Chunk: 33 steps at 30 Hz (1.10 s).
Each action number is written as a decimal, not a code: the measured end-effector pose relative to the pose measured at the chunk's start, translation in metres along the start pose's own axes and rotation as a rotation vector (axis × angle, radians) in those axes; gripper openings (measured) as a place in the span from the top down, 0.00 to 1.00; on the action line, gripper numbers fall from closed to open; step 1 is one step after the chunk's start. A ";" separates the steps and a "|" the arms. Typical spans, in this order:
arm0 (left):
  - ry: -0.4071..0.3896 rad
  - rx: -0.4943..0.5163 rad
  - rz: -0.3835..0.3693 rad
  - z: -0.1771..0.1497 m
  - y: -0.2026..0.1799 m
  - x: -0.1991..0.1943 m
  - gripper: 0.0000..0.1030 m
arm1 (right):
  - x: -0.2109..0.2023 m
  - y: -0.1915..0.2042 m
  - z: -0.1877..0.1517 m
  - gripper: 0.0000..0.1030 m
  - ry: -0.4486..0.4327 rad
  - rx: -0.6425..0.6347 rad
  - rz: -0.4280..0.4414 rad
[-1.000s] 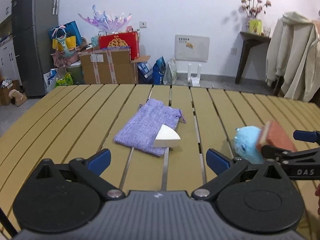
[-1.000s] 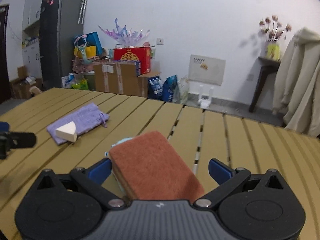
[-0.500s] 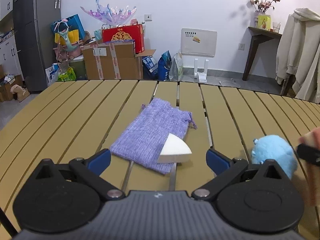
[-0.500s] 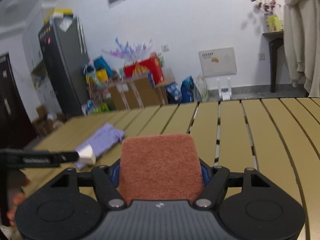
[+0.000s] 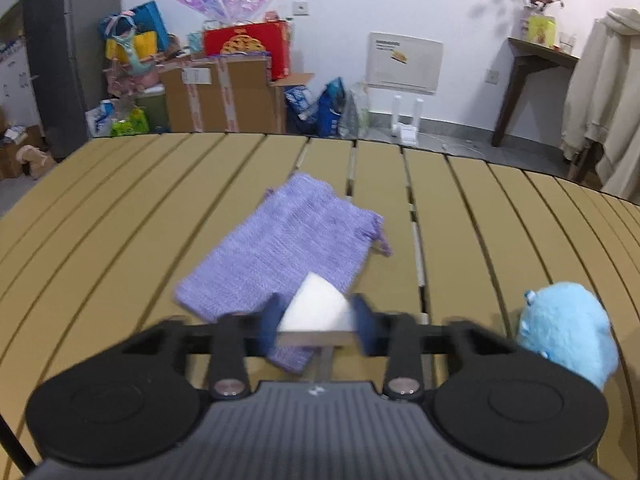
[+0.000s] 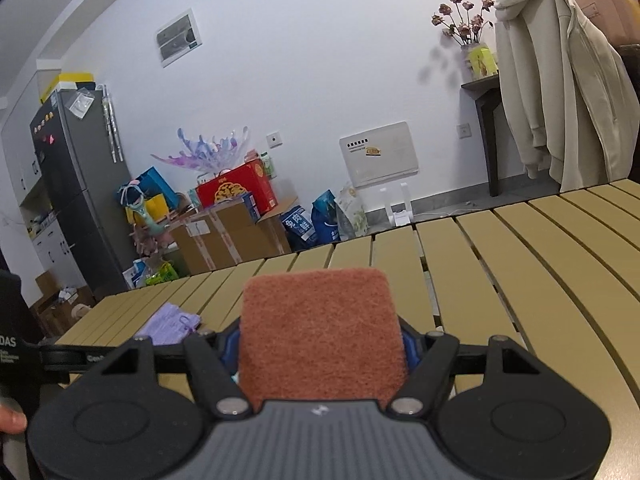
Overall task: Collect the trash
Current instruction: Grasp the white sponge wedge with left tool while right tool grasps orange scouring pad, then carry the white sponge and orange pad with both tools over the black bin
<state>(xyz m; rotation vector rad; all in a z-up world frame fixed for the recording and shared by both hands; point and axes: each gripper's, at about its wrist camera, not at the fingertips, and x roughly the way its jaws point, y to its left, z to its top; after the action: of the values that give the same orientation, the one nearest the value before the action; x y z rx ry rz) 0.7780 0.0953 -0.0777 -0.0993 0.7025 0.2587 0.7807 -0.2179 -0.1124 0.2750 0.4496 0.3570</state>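
Reading "DAS" in white letters is possible on the black body of the left gripper (image 6: 24,356) where it shows at the left edge of the right wrist view; other print in the room is too small to make out. The left gripper (image 5: 316,322), tilted down at the slatted table (image 5: 120,216), has its jaws closing on the white wedge-shaped sponge (image 5: 314,308), whose sides the blue pads (image 5: 269,320) seem to meet, though blur hides the contact. The wedge lies on the near end of the purple pouch (image 5: 280,248), mid-table, with bare slats out to the left and far edges. A blue plush toy (image 5: 568,330) sits just right of this gripper. The right gripper (image 6: 320,344), raised and pointing almost level, clamps a brown scouring pad (image 6: 320,332) between its half-spread jaws, above open slats on the right.
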 end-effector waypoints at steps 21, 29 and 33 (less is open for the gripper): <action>-0.088 0.017 -0.038 -0.005 0.011 -0.083 0.70 | -0.032 0.025 -0.004 0.32 -0.004 -0.041 -0.011; -0.109 0.013 -0.056 -0.021 0.019 -0.138 0.70 | -0.081 0.051 -0.004 0.32 -0.009 -0.078 0.006; -0.118 0.015 -0.070 -0.030 0.023 -0.164 0.70 | -0.108 0.066 -0.006 0.32 -0.013 -0.111 0.012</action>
<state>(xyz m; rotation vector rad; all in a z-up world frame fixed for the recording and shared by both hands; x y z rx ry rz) 0.6329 0.0790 0.0066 -0.0935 0.5828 0.1906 0.6688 -0.2000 -0.0548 0.1725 0.4144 0.3908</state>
